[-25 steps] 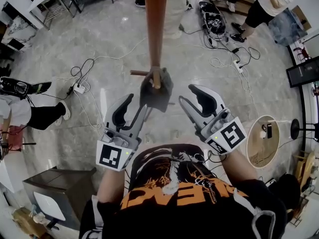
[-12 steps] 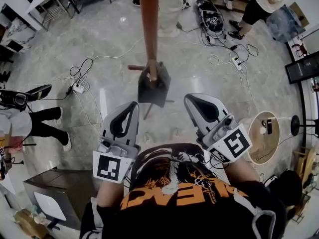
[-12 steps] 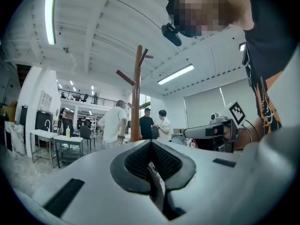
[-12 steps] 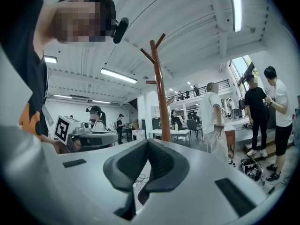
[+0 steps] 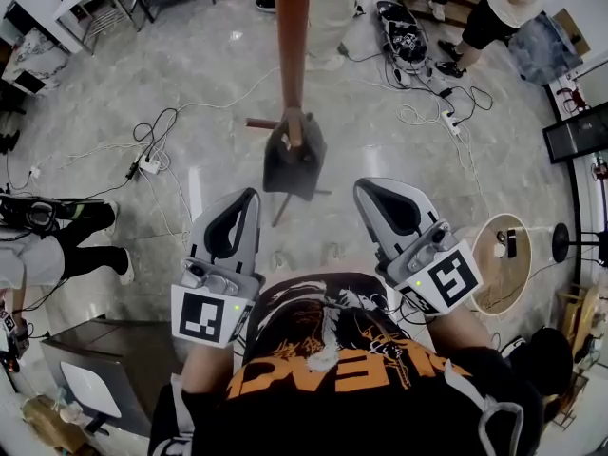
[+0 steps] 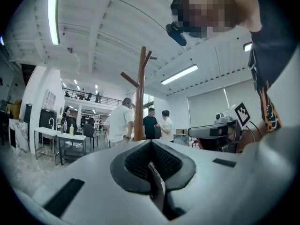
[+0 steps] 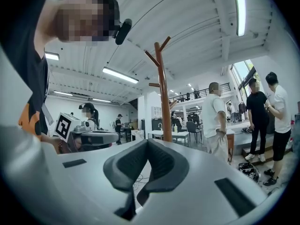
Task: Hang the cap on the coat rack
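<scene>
The dark grey cap [image 5: 294, 161] hangs on a short peg of the brown wooden coat rack [image 5: 292, 36] in the head view, with no gripper touching it. My left gripper [image 5: 249, 198] is below and left of the cap, jaws shut and empty. Level with it and right of the cap, my right gripper [image 5: 367, 187] is shut and empty too. In the left gripper view the shut jaws [image 6: 151, 143] point at the coat rack [image 6: 139, 102]. The right gripper view shows its shut jaws [image 7: 147, 142] and the rack [image 7: 163, 93]; the cap is hidden there.
White cables and a power strip [image 5: 150, 167] trail over the marble floor. A round wooden stool [image 5: 502, 266] stands at the right and a grey box [image 5: 106, 350] at the lower left. People stand beyond the rack [image 5: 503, 3], and a seated person's legs [image 5: 57, 250] are at the left.
Both grippers, open beside the cap a second ago, have drawn back toward my body and shut. The cap stays hanging on the peg.
</scene>
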Demonstrator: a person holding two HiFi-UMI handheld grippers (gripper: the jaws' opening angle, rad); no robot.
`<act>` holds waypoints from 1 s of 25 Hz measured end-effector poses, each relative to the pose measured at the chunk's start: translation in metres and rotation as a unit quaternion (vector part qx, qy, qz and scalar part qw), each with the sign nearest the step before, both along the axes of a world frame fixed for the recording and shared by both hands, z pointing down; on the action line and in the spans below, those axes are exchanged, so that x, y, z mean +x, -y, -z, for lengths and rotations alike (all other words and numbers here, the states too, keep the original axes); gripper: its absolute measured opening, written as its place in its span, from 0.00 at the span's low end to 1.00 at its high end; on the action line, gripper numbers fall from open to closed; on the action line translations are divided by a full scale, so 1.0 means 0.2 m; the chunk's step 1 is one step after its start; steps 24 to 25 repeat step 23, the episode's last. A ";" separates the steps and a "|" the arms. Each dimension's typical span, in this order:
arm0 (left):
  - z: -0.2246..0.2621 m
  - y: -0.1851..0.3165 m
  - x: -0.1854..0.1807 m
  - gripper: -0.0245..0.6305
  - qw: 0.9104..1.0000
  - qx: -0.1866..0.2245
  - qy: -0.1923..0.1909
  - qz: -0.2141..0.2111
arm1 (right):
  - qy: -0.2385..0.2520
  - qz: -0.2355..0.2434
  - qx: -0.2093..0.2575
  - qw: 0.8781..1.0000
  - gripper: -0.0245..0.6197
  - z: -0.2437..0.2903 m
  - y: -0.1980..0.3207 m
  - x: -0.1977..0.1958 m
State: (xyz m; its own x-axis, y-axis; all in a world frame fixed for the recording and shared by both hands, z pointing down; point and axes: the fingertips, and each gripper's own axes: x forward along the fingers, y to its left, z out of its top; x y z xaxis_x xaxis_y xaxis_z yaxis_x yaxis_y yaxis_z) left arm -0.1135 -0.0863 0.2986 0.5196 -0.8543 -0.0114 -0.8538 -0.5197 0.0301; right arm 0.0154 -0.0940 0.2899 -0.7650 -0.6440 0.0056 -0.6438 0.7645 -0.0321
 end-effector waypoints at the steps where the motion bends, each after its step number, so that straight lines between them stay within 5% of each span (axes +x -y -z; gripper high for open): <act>1: 0.00 0.00 0.00 0.07 1.000 0.001 0.003 -0.001 | -0.001 0.000 0.000 1.000 0.06 0.00 0.00 0.00; 25: 0.00 0.07 0.03 0.07 1.000 -0.005 0.007 -0.007 | 0.009 0.015 0.001 1.000 0.06 0.03 0.05 -0.05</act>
